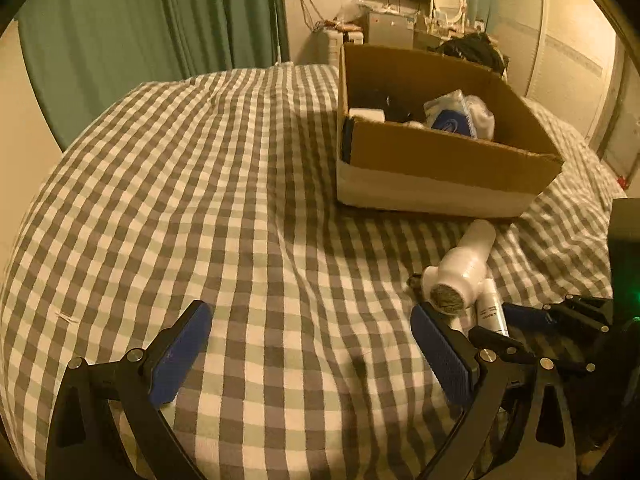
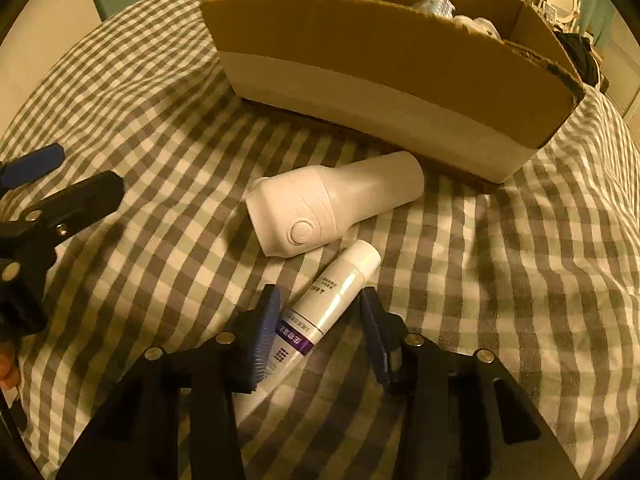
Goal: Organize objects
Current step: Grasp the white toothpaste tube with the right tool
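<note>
A white tube with a purple band [image 2: 340,288] lies on the checked bedspread. My right gripper [image 2: 320,295] straddles it from above; the left pad is close against the tube and the right pad stands a little off it, so the jaws are open. Just beyond lies a white hair-dryer-shaped device [image 2: 332,204], also in the left wrist view [image 1: 464,268], where the tube [image 1: 491,307] peeks out behind it. My left gripper [image 1: 310,311] hovers wide open over bare bedspread, left of both items, holding nothing.
A cardboard box [image 1: 440,156] with a white lower band sits on the bed behind the items, holding a blue-and-white pack [image 1: 456,120] and other things. Green curtains [image 1: 120,40] hang at the back left. A dresser with a mirror [image 1: 448,0] stands beyond the bed.
</note>
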